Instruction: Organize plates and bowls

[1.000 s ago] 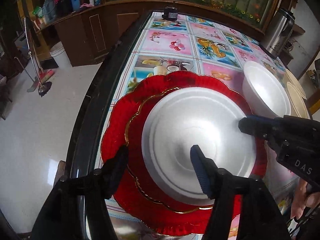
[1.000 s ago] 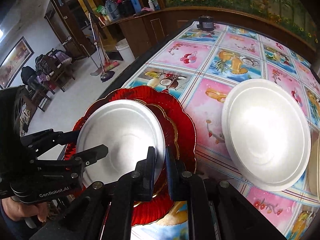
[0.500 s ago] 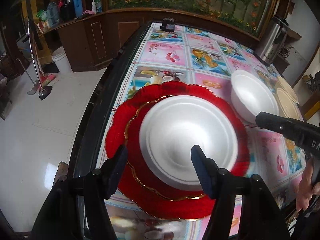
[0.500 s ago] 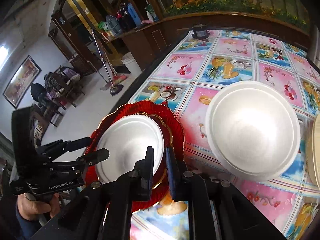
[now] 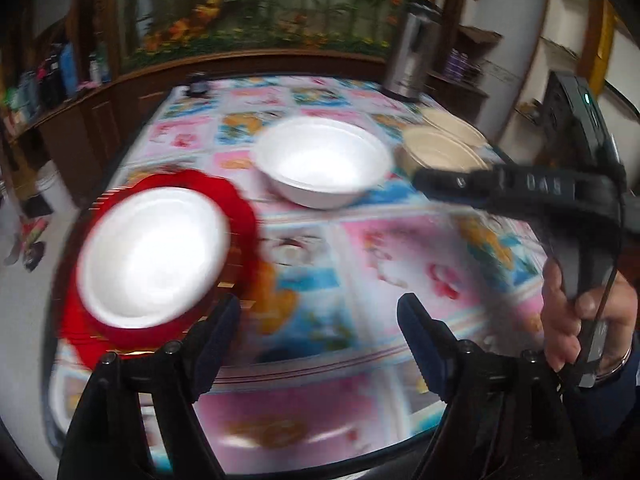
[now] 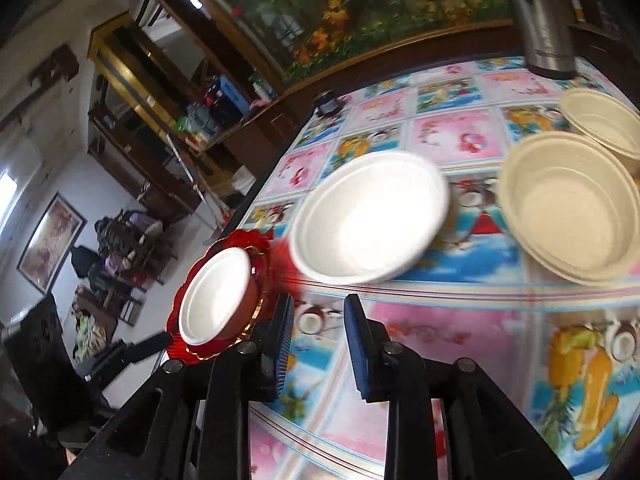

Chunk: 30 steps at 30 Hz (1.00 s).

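One white foam bowl (image 5: 152, 256) sits nested on the red plates (image 5: 240, 216); the left gripper (image 5: 320, 320) and right gripper (image 6: 316, 316) hang parted and empty; the second foam bowl (image 6: 368, 216), probably next, calls for a rim pinch; cream bowls (image 6: 568, 204) wait beside it.

wall: floral mural (image 6: 360, 12) | cabinets: dark wood (image 6: 168, 176) | floor: pale tile (image 5: 24, 320) | painting (image 6: 50, 242) left wall

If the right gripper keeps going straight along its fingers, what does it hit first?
Probably the white foam bowl: it sits just beyond the open right gripper, with only bare tablecloth between. Blur makes depth uncertain.
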Tool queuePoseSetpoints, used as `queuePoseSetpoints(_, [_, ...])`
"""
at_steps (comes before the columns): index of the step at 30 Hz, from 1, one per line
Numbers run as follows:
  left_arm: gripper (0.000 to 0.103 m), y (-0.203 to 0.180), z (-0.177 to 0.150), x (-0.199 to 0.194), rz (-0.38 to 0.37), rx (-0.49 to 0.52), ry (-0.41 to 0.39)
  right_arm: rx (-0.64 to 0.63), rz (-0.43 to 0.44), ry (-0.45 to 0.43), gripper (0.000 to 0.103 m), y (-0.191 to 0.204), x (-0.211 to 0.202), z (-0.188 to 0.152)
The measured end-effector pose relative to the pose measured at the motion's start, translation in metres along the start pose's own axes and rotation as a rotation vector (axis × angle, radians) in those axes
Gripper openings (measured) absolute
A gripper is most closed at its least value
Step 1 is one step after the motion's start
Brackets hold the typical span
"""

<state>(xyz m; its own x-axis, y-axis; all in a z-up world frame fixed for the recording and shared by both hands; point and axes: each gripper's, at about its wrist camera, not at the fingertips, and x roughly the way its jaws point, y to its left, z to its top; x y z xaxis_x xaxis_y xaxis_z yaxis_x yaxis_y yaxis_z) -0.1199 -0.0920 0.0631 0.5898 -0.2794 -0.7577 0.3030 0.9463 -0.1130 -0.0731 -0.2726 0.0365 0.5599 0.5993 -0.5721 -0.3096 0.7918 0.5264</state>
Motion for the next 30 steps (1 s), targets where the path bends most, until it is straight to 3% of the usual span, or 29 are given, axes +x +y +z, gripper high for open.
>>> queuePoseSetpoints(3, [0.08,-0.033,-0.003,0.033,-0.009,0.063,0.012,0.07,-0.012,-0.034,0.029,-0.029,-0.019,-0.002])
queuePoseSetpoints(5, [0.08,-0.047,-0.005,0.05,0.031,0.104,0.018,0.104,-0.024,-0.069,0.029,-0.045,-0.035,-0.001])
queuePoseSetpoints(7, [0.08,-0.056,-0.007,0.065,0.07,0.136,0.038,0.137,-0.062,-0.125,0.029,-0.063,-0.054,0.003])
queuePoseSetpoints(9, [0.081,-0.056,-0.006,0.075,0.048,0.131,0.092,0.152,-0.122,-0.181,0.029,-0.078,-0.07,0.008])
queuePoseSetpoints(12, [0.098,-0.043,-0.003,0.075,0.035,0.064,0.109,0.176,-0.167,-0.22,0.039,-0.096,-0.079,0.016])
queuePoseSetpoints(14, [0.101,-0.04,-0.002,0.075,0.033,0.054,0.118,0.183,-0.163,-0.219,0.04,-0.103,-0.077,0.023])
queuePoseSetpoints(19, [0.102,-0.054,-0.007,0.076,0.04,0.119,0.132,0.136,-0.127,-0.16,0.041,-0.099,-0.047,0.035])
queuePoseSetpoints(22, [0.102,-0.053,-0.006,0.076,0.033,0.101,0.128,0.083,-0.129,-0.116,0.048,-0.096,-0.032,0.033])
queuePoseSetpoints(25, [0.102,-0.055,-0.005,0.08,0.033,0.098,0.128,0.002,-0.155,-0.068,0.049,-0.091,-0.023,0.027])
queuePoseSetpoints(28, [0.102,-0.056,-0.006,0.081,0.039,0.102,0.131,-0.058,-0.073,-0.021,0.049,-0.083,-0.022,0.02])
queuePoseSetpoints(30, [0.102,-0.056,-0.005,0.081,0.035,0.1,0.13,-0.112,0.097,0.065,0.053,-0.071,-0.023,0.01])
